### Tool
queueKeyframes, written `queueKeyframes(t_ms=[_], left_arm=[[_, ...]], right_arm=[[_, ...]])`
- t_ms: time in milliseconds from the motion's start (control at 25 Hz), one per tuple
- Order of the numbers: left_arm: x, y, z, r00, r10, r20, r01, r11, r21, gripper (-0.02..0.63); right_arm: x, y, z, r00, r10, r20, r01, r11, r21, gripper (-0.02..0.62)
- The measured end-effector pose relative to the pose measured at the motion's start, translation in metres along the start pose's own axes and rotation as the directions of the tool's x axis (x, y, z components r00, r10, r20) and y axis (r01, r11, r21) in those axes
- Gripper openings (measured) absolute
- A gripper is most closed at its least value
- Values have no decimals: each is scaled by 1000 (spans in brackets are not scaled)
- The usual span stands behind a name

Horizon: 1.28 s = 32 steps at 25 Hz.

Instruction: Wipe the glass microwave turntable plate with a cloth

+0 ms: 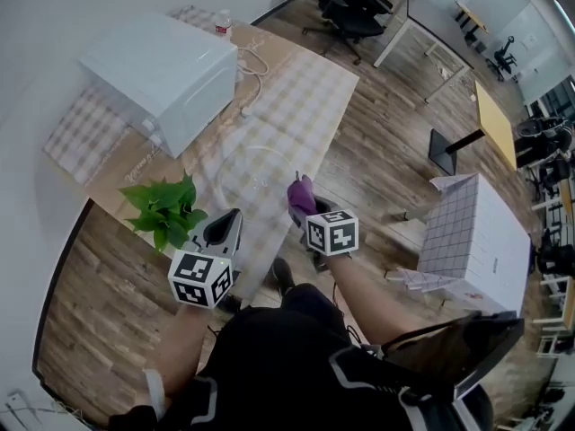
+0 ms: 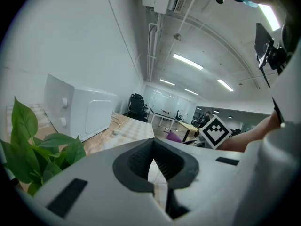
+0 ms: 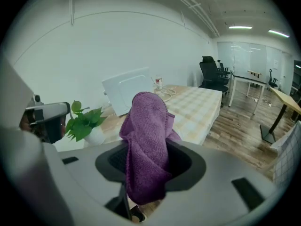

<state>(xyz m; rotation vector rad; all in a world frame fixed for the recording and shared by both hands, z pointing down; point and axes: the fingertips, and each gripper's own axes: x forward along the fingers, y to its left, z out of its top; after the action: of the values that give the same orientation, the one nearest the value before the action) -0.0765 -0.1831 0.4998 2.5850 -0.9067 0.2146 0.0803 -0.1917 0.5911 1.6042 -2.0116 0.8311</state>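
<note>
The glass turntable plate [image 1: 256, 173] lies flat on the checked surface [image 1: 305, 88], near the white microwave [image 1: 166, 74] and just beyond both tools. The right hand-held gripper [image 1: 303, 208] is clamped on a purple cloth [image 1: 301, 194], whose long axis runs up out of the jaws, its top folded over; it hangs at the plate's near edge. The left hand-held gripper [image 1: 225, 230] holds nothing, its jaws drawn nearly together, beside a potted plant [image 1: 166, 209]
</note>
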Motion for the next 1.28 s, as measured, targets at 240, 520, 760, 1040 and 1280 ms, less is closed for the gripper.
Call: queueKeyframes(t_ms=[240,520,760,1040,1280], left_arm=[[-4,-5,3,997,70,14,-70,997,12,3],[-7,-36,16,982,188,23,-190,977,94,2],[0,-62,18,967,254,11,-254,962,102,3],[-6,-80,35,950,309,36,-307,917,255,3],[-21,-81,47,959,273,72,-282,928,242,3]], right_arm=[[-20,15,30,991,102,88,-98,994,-57,187],[-50,6,49,964,222,147,-214,975,-64,179],[-69,-14,50,939,294,176,-279,954,-109,177],[-93,-9,53,914,339,222,-324,940,-105,175],[-119,15,70,884,319,341,-300,948,-109,170]])
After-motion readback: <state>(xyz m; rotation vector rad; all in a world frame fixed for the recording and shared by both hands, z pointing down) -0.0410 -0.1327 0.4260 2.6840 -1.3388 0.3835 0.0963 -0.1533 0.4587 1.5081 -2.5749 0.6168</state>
